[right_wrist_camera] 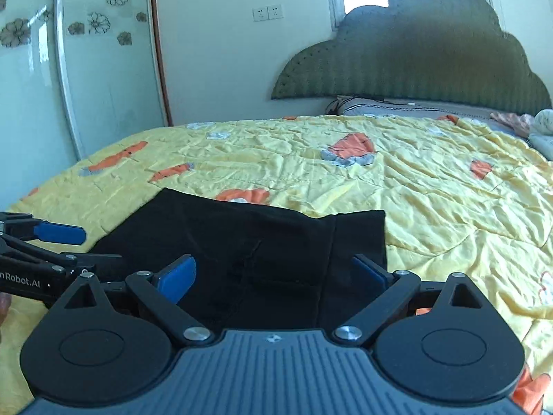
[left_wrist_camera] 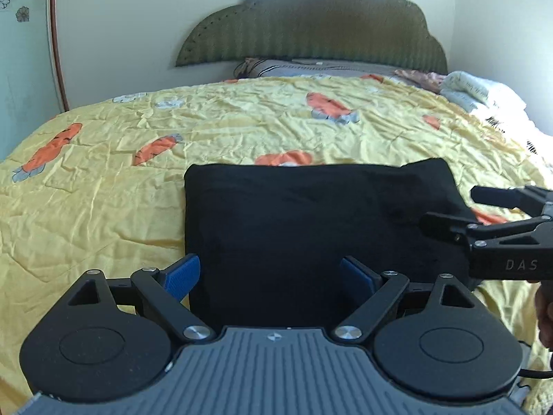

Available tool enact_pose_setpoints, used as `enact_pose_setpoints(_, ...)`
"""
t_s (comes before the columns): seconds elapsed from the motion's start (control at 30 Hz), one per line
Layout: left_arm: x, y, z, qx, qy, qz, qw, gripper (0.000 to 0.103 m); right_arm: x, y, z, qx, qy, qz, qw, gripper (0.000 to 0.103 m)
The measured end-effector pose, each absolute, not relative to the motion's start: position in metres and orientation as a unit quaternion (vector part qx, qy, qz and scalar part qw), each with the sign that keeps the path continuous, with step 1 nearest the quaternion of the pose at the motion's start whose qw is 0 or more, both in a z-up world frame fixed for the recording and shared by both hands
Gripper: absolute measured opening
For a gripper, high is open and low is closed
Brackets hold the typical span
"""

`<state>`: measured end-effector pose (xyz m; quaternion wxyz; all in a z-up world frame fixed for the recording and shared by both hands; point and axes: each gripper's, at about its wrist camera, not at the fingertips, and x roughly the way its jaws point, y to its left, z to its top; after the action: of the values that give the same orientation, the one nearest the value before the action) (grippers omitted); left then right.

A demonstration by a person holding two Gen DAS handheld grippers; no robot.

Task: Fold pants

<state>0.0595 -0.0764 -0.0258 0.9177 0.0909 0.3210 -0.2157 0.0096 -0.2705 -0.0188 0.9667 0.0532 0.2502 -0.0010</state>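
the black pants point(left_wrist_camera: 311, 214) lie folded into a flat rectangle on the yellow carrot-print quilt point(left_wrist_camera: 103, 180), near the foot of the bed. the left gripper point(left_wrist_camera: 273, 273) hovers over the near edge with its blue pads spread wide, nothing pinched between them. the right gripper point(right_wrist_camera: 276, 275) hangs just beside it, fingers likewise apart and empty, above the fabric's right part.
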Motion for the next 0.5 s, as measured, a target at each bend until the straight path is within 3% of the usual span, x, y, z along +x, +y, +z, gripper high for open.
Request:
enact_pose_setpoints(0.17,0.062,-0.077,-0.038,0.093,0.323,-0.195,0.921,0.094,0.018,-0.272,-0.037,0.019,0.279,-0.041,0.959,0.097)
enact_pose_setpoints(0.3,0.064,-0.075,-0.041,0.087,0.330,-0.192,0.920,0.098,0.015,-0.280,-0.046,0.040,0.278,-0.044,0.959,0.103)
enact_pose_setpoints(0.5,0.067,-0.071,-0.044,0.069,0.340,-0.190,0.918,0.101,0.014,-0.288,-0.051,0.072,0.281,-0.036,0.956,0.103)
